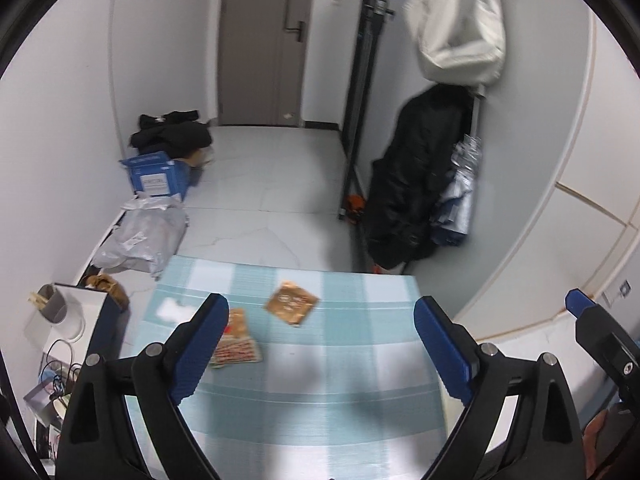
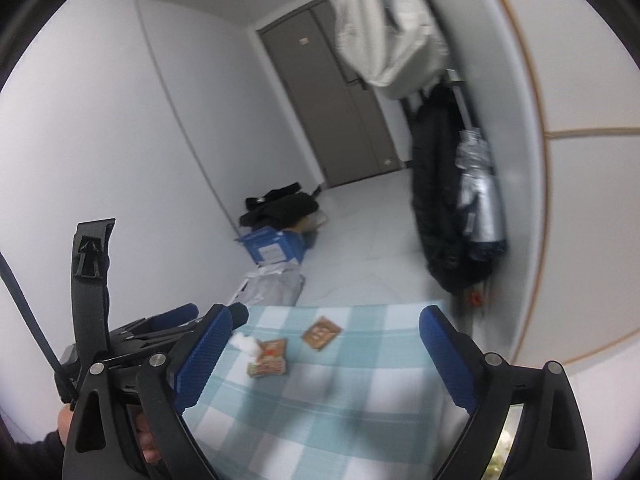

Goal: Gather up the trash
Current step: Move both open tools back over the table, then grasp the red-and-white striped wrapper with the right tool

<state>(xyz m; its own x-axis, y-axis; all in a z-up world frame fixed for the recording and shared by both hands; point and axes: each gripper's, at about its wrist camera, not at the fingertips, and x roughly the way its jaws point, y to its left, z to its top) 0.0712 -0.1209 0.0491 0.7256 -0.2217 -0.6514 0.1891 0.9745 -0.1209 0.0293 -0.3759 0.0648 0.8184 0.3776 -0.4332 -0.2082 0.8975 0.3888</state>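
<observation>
Three scraps on the checked table (image 1: 360, 360) could slide off its far edge if either gaping, empty gripper (image 1: 320, 344) nudges them: brown packet (image 1: 292, 303), red wrapper (image 1: 236, 344), white tissue (image 1: 173, 309).

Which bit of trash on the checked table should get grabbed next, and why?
Probably lower the left gripper onto the red snack wrapper: both grippers are open and empty, and that wrapper lies beside its left finger, nearer than the brown packet.

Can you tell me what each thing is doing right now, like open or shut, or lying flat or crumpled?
Left claw: open, empty.
Right claw: open, empty.
Brown wrapper: flat on the checked tablecloth.
Red snack wrapper: lying flat.
White tissue: crumpled.
Door: shut.
Blue box: open.
</observation>
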